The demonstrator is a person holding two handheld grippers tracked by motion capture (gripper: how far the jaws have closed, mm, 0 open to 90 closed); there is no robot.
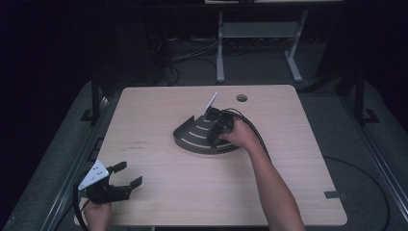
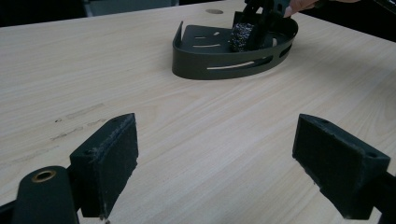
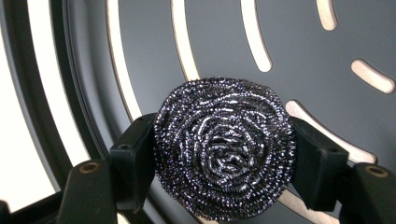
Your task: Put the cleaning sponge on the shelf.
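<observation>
Pale wood table (image 1: 159, 192) in a dim, perhaps cabled room; right gripper (image 3: 224, 154) clamping steel scourer (image 3: 224, 144), left gripper (image 2: 215, 158) wide open, empty.

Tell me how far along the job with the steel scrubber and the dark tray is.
Done: the right gripper is shut on the steel scrubber and has it over the slotted floor of the dark tray. In hand: the scrubber sits between the pads, not released; whether it touches the tray floor I cannot tell. Left: likely opening the jaws and pulling away. The left gripper is open above the bare table, holding nothing.
</observation>
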